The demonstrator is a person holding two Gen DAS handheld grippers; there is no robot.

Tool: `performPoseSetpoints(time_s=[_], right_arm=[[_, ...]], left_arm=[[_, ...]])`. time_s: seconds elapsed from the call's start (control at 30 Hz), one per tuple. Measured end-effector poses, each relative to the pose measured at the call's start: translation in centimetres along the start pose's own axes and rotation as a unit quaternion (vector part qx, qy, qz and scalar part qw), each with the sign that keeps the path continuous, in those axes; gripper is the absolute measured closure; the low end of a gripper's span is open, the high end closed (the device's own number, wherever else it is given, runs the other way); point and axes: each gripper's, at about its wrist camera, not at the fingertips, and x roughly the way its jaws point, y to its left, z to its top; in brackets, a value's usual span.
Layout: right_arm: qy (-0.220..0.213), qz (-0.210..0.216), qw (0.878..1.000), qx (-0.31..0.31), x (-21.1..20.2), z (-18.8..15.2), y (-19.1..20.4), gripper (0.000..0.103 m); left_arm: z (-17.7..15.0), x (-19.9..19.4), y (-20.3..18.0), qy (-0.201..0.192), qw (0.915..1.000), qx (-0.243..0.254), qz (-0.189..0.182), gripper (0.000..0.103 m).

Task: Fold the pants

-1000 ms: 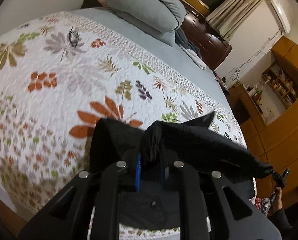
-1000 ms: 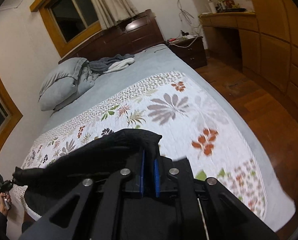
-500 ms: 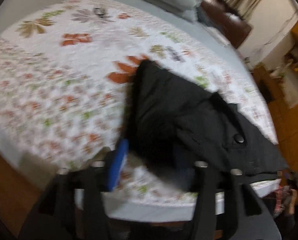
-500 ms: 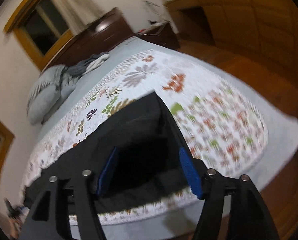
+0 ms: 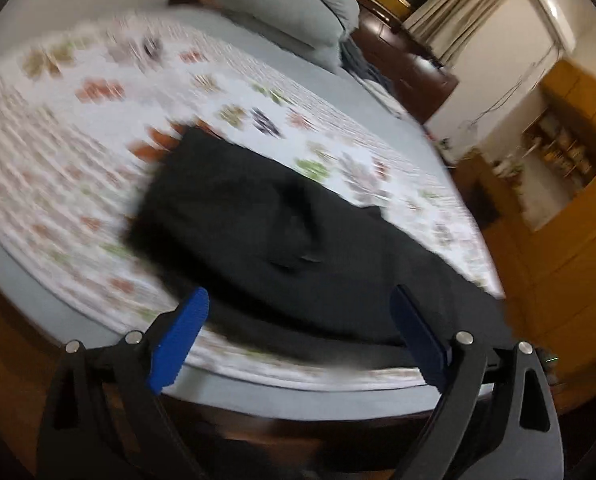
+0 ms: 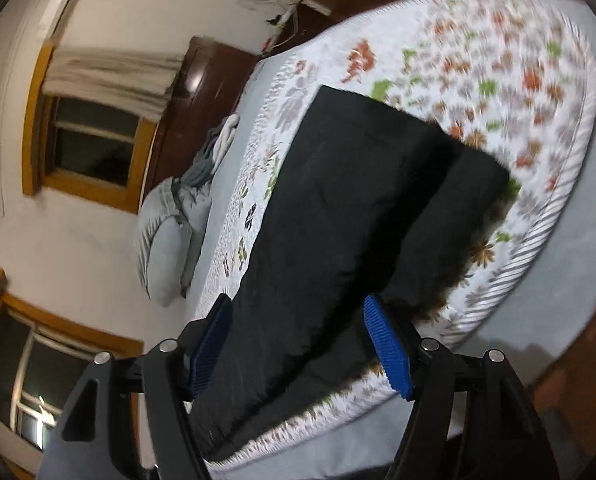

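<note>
Black pants (image 5: 281, 232) lie folded on the floral quilt (image 5: 57, 128), close to the bed's near edge. My left gripper (image 5: 298, 294) hovers in front of them near the mattress edge. Its jaws are opening wide, and its blue pads (image 5: 177, 336) touch no cloth. In the right wrist view, which is rolled to one side, the pants (image 6: 350, 208) stretch away as a long dark band on the quilt (image 6: 498, 60). My right gripper (image 6: 298, 304) stands open over their near end, and its pads (image 6: 388, 348) are clear of the fabric.
Grey pillows (image 5: 285, 12) and a dark wooden headboard (image 5: 410, 68) are at the bed's far end. Wooden cabinets (image 5: 570, 240) and floor lie beyond the right side. The grey mattress edge (image 5: 298, 392) runs just below the left gripper. Windows (image 6: 93, 140) line the wall.
Both grippers, shut on bunched black cloth a second ago, have opened and let the pants go. The pants now lie flat. Both grippers drew back towards the bed's edge; the right view rolled.
</note>
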Motion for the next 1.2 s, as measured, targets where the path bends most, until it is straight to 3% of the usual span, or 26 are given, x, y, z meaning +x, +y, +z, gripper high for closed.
performPoseSetpoints(time_s=[0.1, 0.27, 0.47, 0.57, 0.63, 0.7, 0.8, 0.83, 0.87, 0.93, 1.07, 1.2], right_arm=[[-0.003, -0.001, 1.0, 0.029, 1.4, 0.0, -1.0, 0.033], [-0.003, 0.0, 1.0, 0.03, 2.0, -0.3, -1.2, 0.032], [-0.004, -0.001, 1.0, 0.027, 2.0, 0.1, -1.2, 0.031], [-0.01, -0.003, 0.999, 0.031, 2.0, 0.7, -1.2, 0.03], [-0.01, -0.004, 0.999, 0.036, 1.9, 0.9, -1.4, 0.03], [-0.008, -0.008, 0.999, 0.032, 2.1, 1.2, -1.4, 0.03], [-0.01, -0.01, 1.0, 0.027, 2.2, 1.4, -1.1, 0.03], [-0.013, -0.012, 1.0, 0.024, 2.3, 1.5, -0.9, 0.034], [-0.013, -0.014, 1.0, 0.019, 2.2, 1.6, -0.8, 0.065], [-0.009, -0.023, 1.0, 0.008, 2.3, 1.8, -0.4, 0.099], [-0.015, -0.023, 0.999, -0.026, 1.2, 1.6, 1.4, 0.1], [-0.011, -0.021, 0.999, -0.022, 0.3, 1.1, 1.1, 0.1]], left_arm=[[-1.0, 3.2, 0.0, 0.039, 0.9964, -0.062, -0.042, 0.011], [-2.7, 6.2, 0.9, 0.071, 0.99, -0.117, -0.032, 0.011], [-2.2, 7.2, 1.6, 0.044, 0.9896, -0.136, -0.018, 0.011], [-1.4, 7.0, 1.7, 0.012, 0.99, -0.14, -0.002, 0.011], [-1.3, 7.2, 2.3, 0.001, 0.9884, -0.151, 0.009, 0.016], [-1.4, 7.8, 2.8, 0.019, 0.9868, -0.161, 0.002, 0.065], [-1.3, 8.5, 3.0, 0.031, 0.988, -0.15, 0.017, 0.086], [-1.3, 8.4, 2.9, 0.029, 0.9885, -0.147, 0.019, 0.089], [-1.1, 8.2, 2.8, 0.026, 0.9888, -0.146, 0.019, 0.094], [-0.6, 7.6, 2.3, 0.017, 0.9895, -0.142, 0.017, 0.098], [0.4, 5.7, 1.4, 0.012, 0.9904, -0.138, 0.001, 0.099], [0.9, 4.6, 1.8, 0.016, 0.9898, -0.141, -0.006, 0.099]])
